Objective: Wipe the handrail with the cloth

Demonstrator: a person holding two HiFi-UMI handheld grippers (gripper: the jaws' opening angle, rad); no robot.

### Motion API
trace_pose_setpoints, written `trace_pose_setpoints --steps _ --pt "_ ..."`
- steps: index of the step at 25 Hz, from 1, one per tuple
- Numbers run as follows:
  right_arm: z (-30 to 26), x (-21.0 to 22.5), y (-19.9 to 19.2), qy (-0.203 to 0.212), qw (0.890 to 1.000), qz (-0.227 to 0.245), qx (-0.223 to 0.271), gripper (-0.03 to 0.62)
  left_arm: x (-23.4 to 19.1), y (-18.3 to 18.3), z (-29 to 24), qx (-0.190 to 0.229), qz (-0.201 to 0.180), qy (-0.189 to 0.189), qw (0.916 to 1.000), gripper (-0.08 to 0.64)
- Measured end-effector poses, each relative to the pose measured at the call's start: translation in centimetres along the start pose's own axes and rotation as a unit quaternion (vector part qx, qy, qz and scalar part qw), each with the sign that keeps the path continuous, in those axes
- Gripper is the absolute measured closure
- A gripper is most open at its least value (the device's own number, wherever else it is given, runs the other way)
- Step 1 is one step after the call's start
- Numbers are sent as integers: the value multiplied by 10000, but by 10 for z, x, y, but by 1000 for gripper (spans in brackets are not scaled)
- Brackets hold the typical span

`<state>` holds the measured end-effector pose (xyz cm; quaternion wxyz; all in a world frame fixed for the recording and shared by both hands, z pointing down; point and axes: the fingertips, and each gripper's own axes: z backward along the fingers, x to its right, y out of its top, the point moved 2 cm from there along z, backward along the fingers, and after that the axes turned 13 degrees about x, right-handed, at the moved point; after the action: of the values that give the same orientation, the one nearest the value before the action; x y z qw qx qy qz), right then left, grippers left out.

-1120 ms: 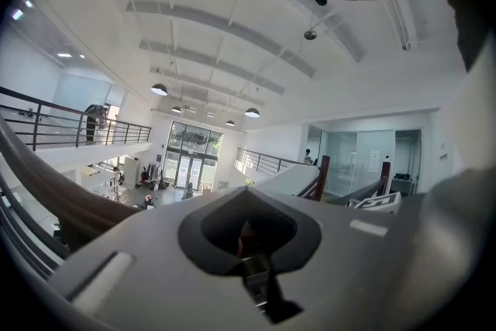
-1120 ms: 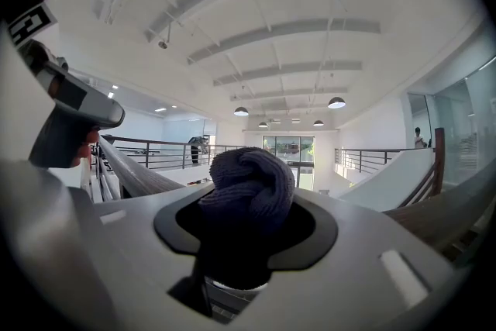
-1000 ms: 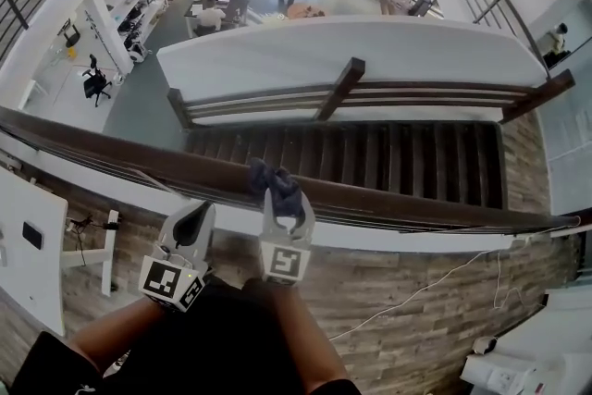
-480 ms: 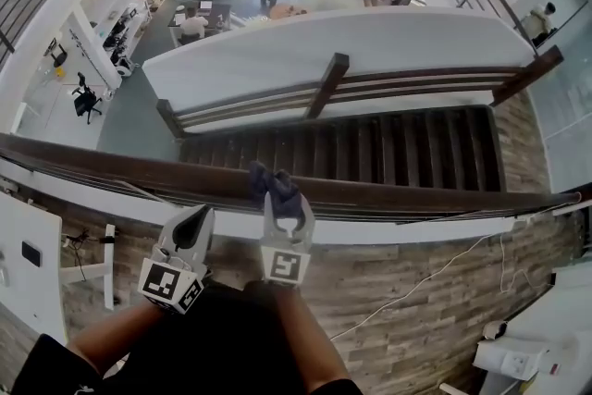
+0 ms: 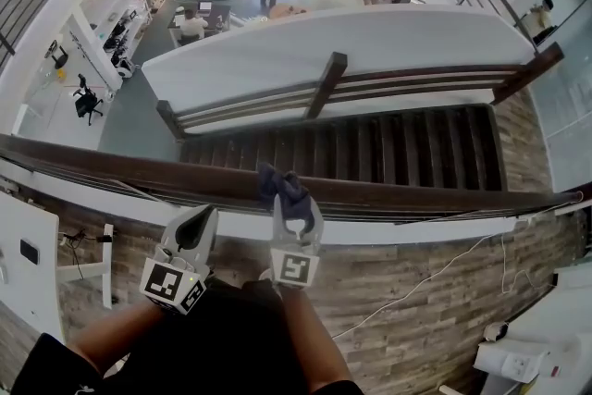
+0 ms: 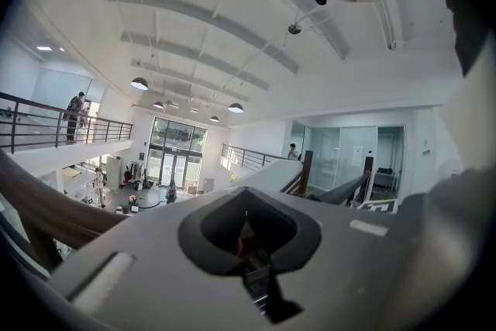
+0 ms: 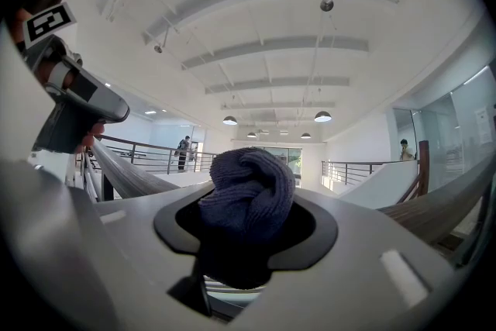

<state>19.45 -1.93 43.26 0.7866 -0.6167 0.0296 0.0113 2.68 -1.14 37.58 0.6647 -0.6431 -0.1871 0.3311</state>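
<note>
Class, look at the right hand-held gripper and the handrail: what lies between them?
The dark blue cloth, clamped in the right hand-held gripper, sits between it and the handrail and appears to rest on the rail. The head view shows this.

The dark blue-grey knitted cloth (image 7: 246, 194) has a fine ribbed weave and reads closer to navy in the head view. The long wooden handrail (image 5: 139, 166) is dark brown with a faint grain. The right gripper (image 5: 294, 202) and the left gripper (image 5: 202, 216) are both pale grey with black inner recesses, and each carries a cube of black-and-white square markers. The plank floor (image 5: 416, 291) is streaked brown and grey. The slatted stair treads (image 5: 398, 153) look blackish brown, though shadow may be darkening them.
</note>
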Motion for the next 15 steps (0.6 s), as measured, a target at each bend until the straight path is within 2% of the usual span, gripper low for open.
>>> trace_pose_setpoints --steps 15 --pt "10 29 0 118 9997 48 192 397 22 -3 10 24 -92 287 9995 560"
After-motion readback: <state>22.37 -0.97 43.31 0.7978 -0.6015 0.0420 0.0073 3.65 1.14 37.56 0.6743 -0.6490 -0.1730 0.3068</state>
